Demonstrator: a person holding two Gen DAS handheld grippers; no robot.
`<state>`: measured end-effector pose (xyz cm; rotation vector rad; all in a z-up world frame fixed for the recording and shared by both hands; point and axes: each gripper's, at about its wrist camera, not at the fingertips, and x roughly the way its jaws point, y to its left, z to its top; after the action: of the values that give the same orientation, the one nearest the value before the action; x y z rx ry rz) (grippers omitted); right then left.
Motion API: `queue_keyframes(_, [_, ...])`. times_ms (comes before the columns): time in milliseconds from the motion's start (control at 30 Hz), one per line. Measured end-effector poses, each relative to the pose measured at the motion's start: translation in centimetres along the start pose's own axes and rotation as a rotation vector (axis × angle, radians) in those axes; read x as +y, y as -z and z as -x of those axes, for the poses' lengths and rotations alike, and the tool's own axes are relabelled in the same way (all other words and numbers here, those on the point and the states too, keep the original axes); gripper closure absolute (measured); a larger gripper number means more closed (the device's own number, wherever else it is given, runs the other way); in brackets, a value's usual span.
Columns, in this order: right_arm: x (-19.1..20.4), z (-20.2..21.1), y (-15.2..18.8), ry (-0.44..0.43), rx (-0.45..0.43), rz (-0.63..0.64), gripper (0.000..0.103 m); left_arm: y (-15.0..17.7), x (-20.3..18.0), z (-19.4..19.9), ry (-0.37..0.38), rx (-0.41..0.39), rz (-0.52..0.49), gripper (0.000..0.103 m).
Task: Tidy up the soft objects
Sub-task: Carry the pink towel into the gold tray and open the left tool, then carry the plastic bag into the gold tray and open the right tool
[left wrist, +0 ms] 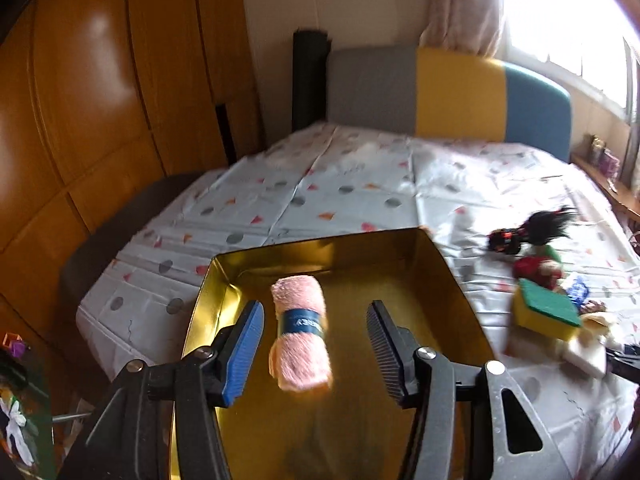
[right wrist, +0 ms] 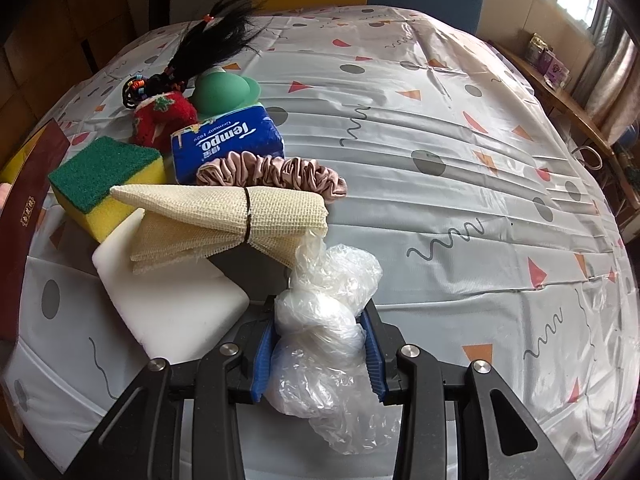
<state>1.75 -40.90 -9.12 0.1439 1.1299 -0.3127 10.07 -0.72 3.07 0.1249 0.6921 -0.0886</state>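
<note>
A rolled pink towel (left wrist: 301, 332) with a dark blue band lies inside the gold tin box (left wrist: 452, 280) on the bed. My left gripper (left wrist: 314, 346) is open above the box, its fingers either side of the towel and apart from it. My right gripper (right wrist: 320, 344) is shut on a knotted clear plastic bag (right wrist: 320, 332). Ahead of it lie a white foam block (right wrist: 168, 300), a beige mesh cloth (right wrist: 224, 220), a pink scrunchie (right wrist: 280, 172), a yellow-green sponge (right wrist: 104, 180), a blue Tempo tissue pack (right wrist: 224, 140), a red knitted item (right wrist: 164, 116), a green sponge (right wrist: 224, 92) and a black hairpiece (right wrist: 208, 40).
The bed wears a white patterned cover (right wrist: 460, 160). A dark red box lid (right wrist: 24, 216) lies at the left in the right wrist view. Wooden wardrobes (left wrist: 100, 100) stand to the left of the bed, a window shelf (right wrist: 560, 92) to the right.
</note>
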Motion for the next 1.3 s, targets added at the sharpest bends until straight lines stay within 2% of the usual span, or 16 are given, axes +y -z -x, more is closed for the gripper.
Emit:
queue_keyframes(133, [0.1, 0.1, 0.1, 0.007, -0.005, 0.006, 0.064, 1.0, -0.8, 2.2, 0.004, -0.02, -0.011, 0.048])
queue_keyframes(267, [0.1, 0.2, 0.2, 0.01, -0.008, 0.006, 0.065, 2.1, -1.3, 3.5, -0.024, -0.043, -0.034, 0.048])
queue_keyframes(600, [0.0, 0.7, 0.3, 0.014, -0.021, -0.019, 0.068, 3.7, -0.4, 5.1, -0.059, -0.061, -0.047, 0.048])
queue_keyframes(800, [0.0, 3.5, -0.4, 0.023, -0.134, -0.058, 0.068, 4.3, 0.6, 5.0, -0.066, -0.052, -0.042, 0.048])
queue_keyframes(933, [1.4, 5.5, -1.2, -0.022, -0.186, -0.06, 0.068, 4.5, 1.2, 4.8, -0.07, -0.043, -0.032, 0.048])
queue_keyframes(1067, [5.0, 7.9, -2.3, -0.091, -0.239, 0.007, 0.068, 4.7, 1.7, 4.6, -0.072, -0.037, -0.02, 0.048])
queue_keyframes(1300, [13.8, 10.4, -4.6, -0.3, -0.261, 0.162, 0.068, 5.0, 2.3, 4.4, -0.072, -0.029, -0.002, 0.048])
